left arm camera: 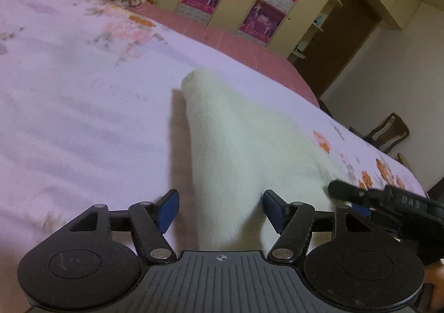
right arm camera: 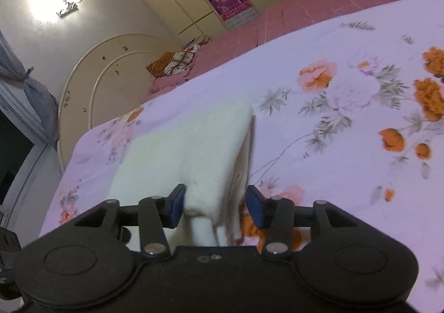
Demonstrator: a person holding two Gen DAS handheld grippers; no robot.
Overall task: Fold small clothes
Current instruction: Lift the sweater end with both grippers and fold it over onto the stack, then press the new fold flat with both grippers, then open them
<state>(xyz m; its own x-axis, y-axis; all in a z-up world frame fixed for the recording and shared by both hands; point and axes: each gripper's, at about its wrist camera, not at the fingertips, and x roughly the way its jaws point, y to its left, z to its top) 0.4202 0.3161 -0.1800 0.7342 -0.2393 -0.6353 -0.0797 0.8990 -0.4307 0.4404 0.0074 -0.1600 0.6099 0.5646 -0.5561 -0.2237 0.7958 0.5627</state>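
cream-white and fuzzy, the small garment (left arm camera: 236, 146) lies on the floral bedsheet (left arm camera: 83, 107), one edge seemingly lifted into a soft ridge. the left gripper (left arm camera: 220, 208) stands spread wide with the cloth running between its blue pads (left arm camera: 169, 208), not pinched. the right gripper (right arm camera: 215, 204) is likewise wide, cloth bunched between its fingers.

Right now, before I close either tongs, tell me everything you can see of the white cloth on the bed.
The white cloth is a small cream, fuzzy, towel-like piece lying on the floral bedsheet. It looks already folded: layered edges show along its right side in the right wrist view, and one corner rises in a soft ridge. Its near edge runs between the open fingers of the left tongs and the right tongs; whether the blue pads touch it is unclear.
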